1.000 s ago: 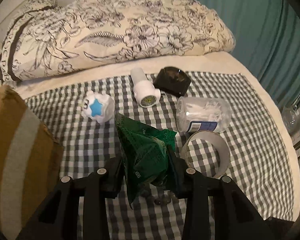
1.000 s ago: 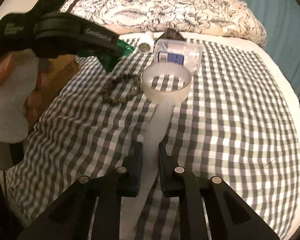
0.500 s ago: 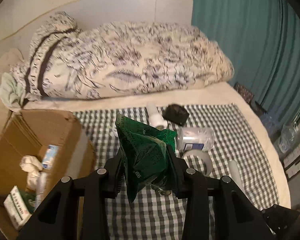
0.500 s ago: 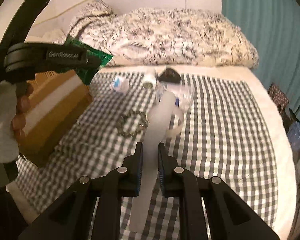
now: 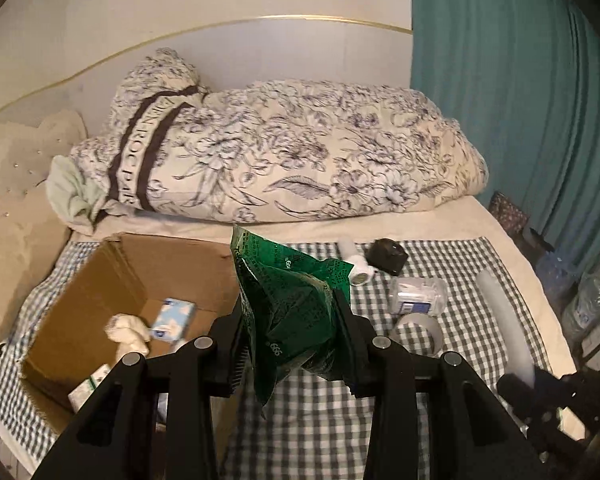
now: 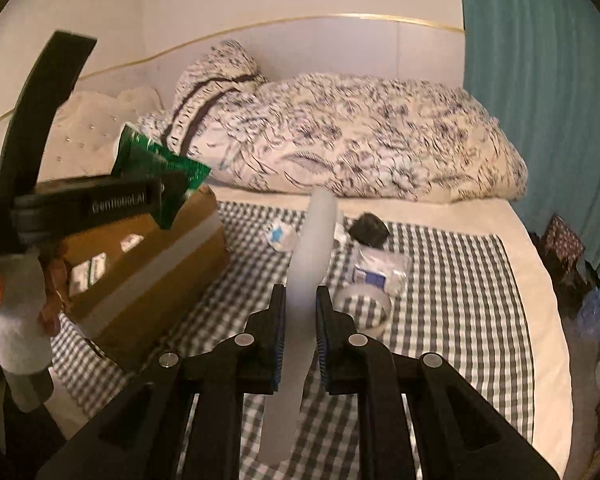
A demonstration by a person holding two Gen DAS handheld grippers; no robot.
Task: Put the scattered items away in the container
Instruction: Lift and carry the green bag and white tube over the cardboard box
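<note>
My left gripper (image 5: 292, 344) is shut on a crumpled green foil packet (image 5: 288, 304) and holds it in the air beside the open cardboard box (image 5: 112, 280). The same gripper (image 6: 168, 196), packet (image 6: 156, 160) and box (image 6: 148, 268) show at the left of the right wrist view. My right gripper (image 6: 300, 332) is shut on a long white translucent strip (image 6: 308, 264), held above the checked cloth; the strip (image 5: 504, 320) also shows at the right of the left wrist view. Inside the box lie a blue tissue pack (image 5: 172, 316), a crumpled white wad (image 5: 128, 332) and a small carton (image 5: 88, 388).
On the checked cloth (image 5: 460, 360) lie a tape roll (image 5: 418, 330), a clear jar of cotton swabs (image 5: 418, 294), a white cylinder (image 5: 356, 266), a black object (image 5: 388, 256) and a white toy with a blue star (image 6: 280, 236). A floral duvet (image 5: 300, 160) lies behind; a teal curtain (image 5: 520, 100) hangs right.
Both grippers have lifted high above the bed with their loads. The left one has swung left, so the box's inside now shows. The strip has come up off the cloth.
</note>
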